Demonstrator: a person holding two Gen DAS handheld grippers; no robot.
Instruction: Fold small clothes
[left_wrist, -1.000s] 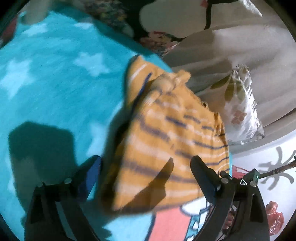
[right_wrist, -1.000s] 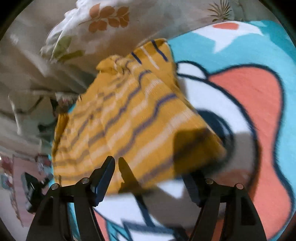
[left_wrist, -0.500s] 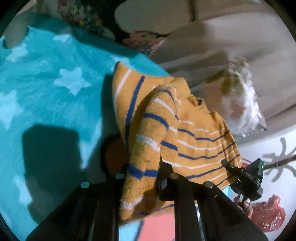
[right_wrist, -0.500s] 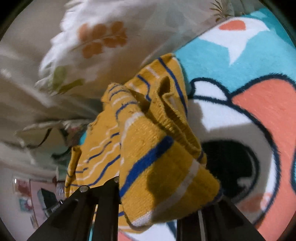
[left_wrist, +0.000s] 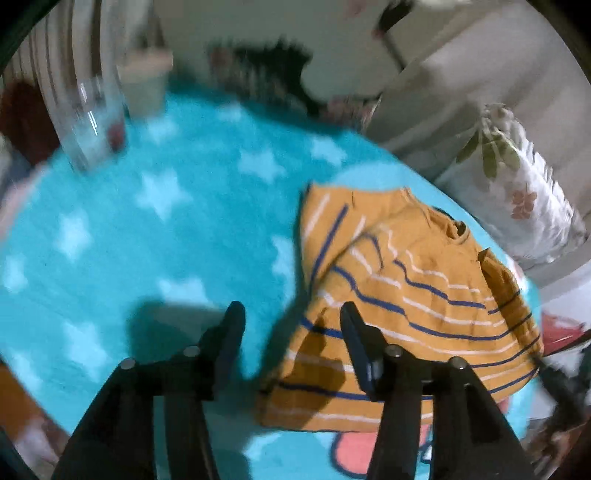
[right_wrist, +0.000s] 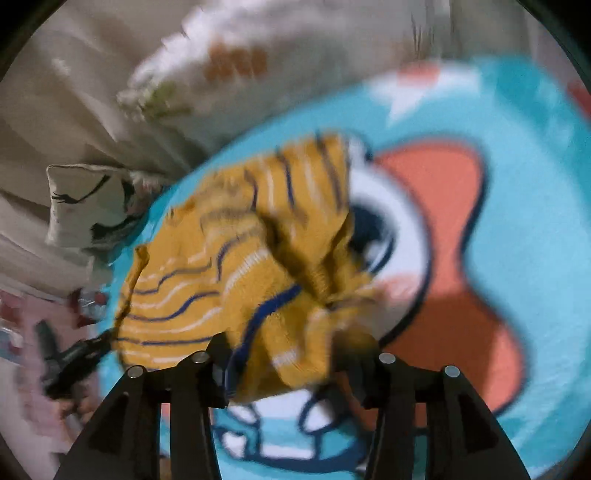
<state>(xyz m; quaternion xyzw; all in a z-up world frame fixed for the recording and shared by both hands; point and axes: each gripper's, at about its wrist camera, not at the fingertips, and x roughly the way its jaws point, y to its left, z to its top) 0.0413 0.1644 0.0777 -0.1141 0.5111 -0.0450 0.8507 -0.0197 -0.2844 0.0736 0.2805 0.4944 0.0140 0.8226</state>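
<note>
The mustard-yellow knitted top with blue and white stripes (left_wrist: 417, 295) lies bunched on the turquoise star-patterned fleece blanket (left_wrist: 155, 229), one side flopped over as a first fold. The left gripper (left_wrist: 291, 332) has let go, jaws opening on nothing (a moment ago they pinched the hem). The right gripper (right_wrist: 291, 354) is opening too, cloth still sagging between its jaws.

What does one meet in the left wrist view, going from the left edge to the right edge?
Clear glass → teal star blanket → yellow striped sweater → floral pillow.
</note>
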